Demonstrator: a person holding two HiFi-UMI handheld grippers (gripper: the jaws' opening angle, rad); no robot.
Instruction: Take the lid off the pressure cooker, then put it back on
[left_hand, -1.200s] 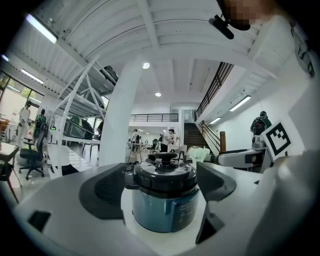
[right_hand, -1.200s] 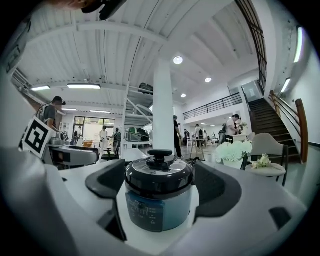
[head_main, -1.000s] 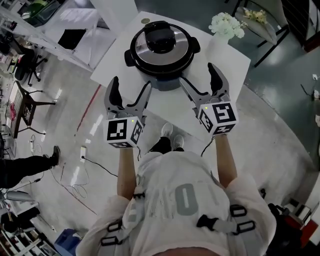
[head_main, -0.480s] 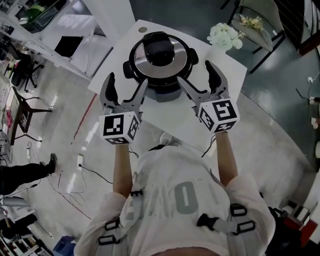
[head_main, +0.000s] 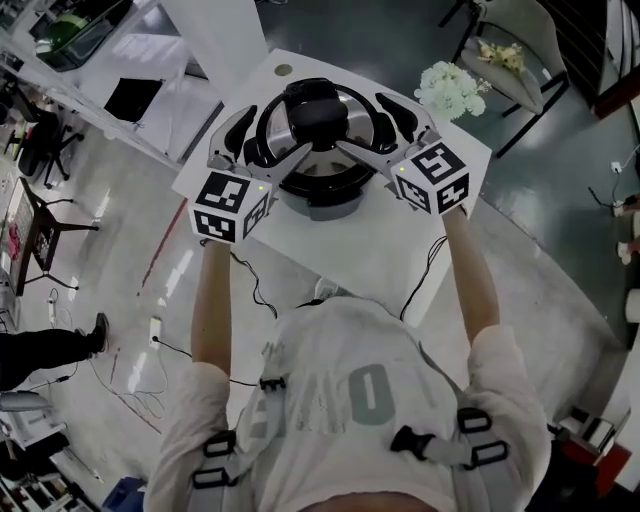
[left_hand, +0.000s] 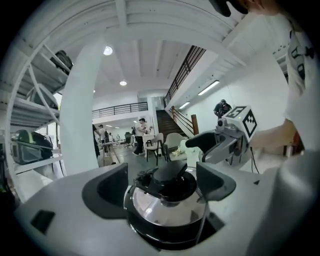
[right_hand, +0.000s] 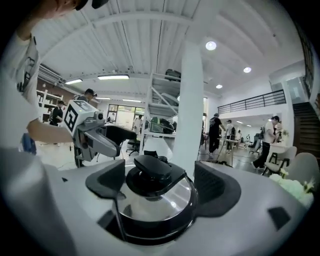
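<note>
The pressure cooker (head_main: 318, 185) stands on a white table (head_main: 385, 255). Its steel lid (head_main: 312, 160) with a black handle (head_main: 315, 113) sits on the pot. My left gripper (head_main: 268, 148) reaches in from the left, open, with its jaws spread across the lid's left side. From the right comes my right gripper (head_main: 383, 130), also open over the lid's right side. In the left gripper view the lid (left_hand: 165, 202) lies between the wide jaws of the left gripper (left_hand: 160, 187). The right gripper view shows the lid (right_hand: 172, 197) between the spread jaws of the right gripper (right_hand: 161, 186). Neither gripper is closed on anything.
White flowers (head_main: 452, 85) stand at the table's far right corner and a small round disc (head_main: 283, 70) lies at its far edge. A desk with a dark mat (head_main: 130, 97) is to the left, a chair (head_main: 505, 50) to the far right. A cable (head_main: 250, 290) hangs below the table.
Both grippers have moved forward from the table's near edge to either side of the cooker lid. They stayed open throughout.
</note>
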